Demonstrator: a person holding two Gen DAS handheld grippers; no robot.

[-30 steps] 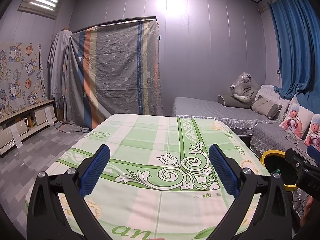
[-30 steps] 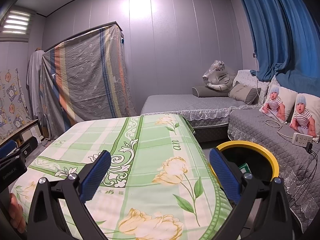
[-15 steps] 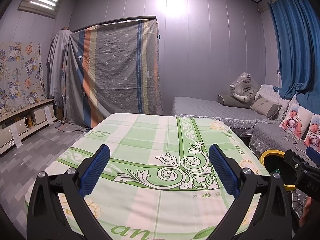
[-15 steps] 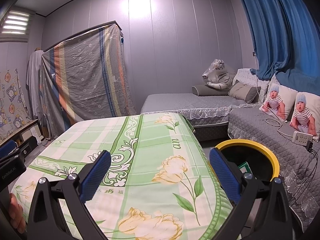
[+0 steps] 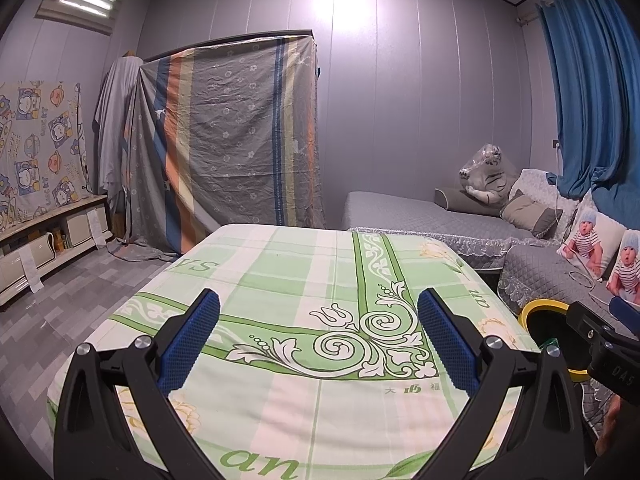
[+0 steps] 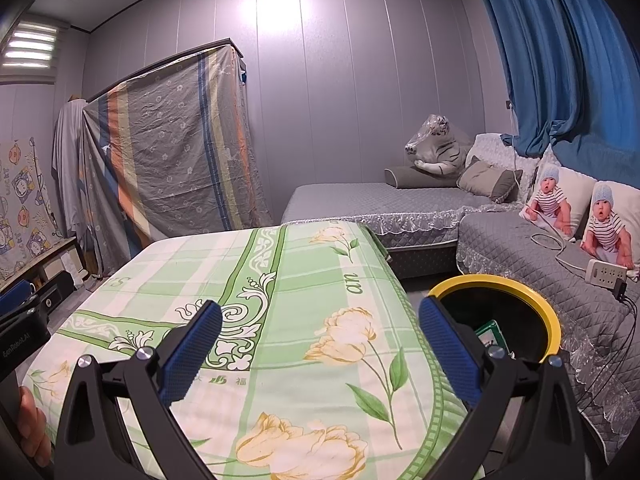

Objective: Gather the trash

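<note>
A black trash bin with a yellow rim stands on the floor right of the table; a green and white packet lies inside it. The bin's rim also shows in the left wrist view. My left gripper is open and empty above the table covered with a green floral cloth. My right gripper is open and empty above the table's right part, its right finger beside the bin. No loose trash shows on the cloth.
A grey corner sofa with cushions, a wrapped plush tiger and a power strip runs behind and right of the bin. A sheet-draped wardrobe stands at the back. A low shelf lines the left wall.
Both grippers stay open and empty. The views have barely shifted; the right gripper has edged slightly in the left wrist view.
</note>
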